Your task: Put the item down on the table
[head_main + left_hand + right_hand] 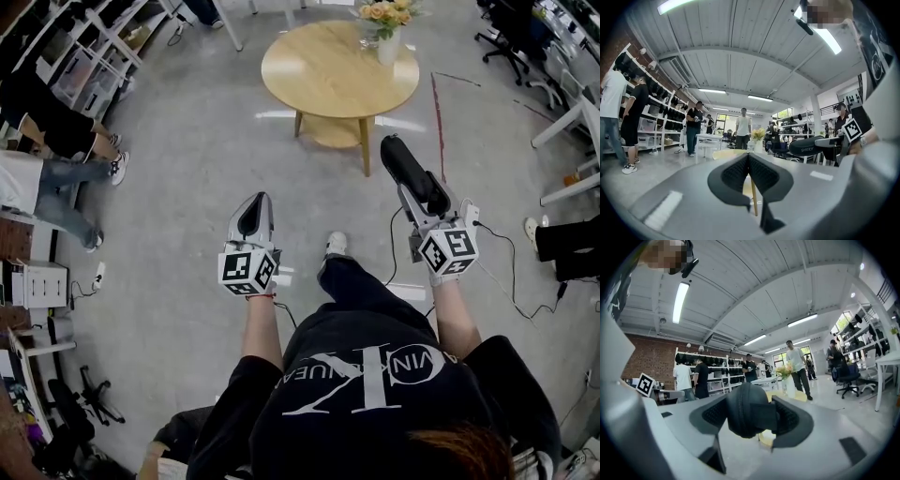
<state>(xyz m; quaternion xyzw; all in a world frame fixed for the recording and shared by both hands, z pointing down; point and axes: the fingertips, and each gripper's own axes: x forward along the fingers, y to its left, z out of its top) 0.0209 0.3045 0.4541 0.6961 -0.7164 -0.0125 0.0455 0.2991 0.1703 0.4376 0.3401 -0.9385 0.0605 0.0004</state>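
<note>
My right gripper (419,192) is shut on a long black zippered case (401,161), held in the air above the floor, short of the round wooden table (319,70). In the right gripper view the case (743,406) fills the space between the pads (792,416), with the table (802,396) and its flower vase (789,385) beyond. My left gripper (255,201) hangs level with it to the left, shut with nothing in it. In the left gripper view its pads (736,173) touch, and the case (811,146) shows at the right.
A vase of orange flowers (388,36) stands on the table's far right side. People (47,131) stand by shelving at the left. White desks (572,122) and office chairs (511,33) line the right. A cable (511,272) trails on the grey floor.
</note>
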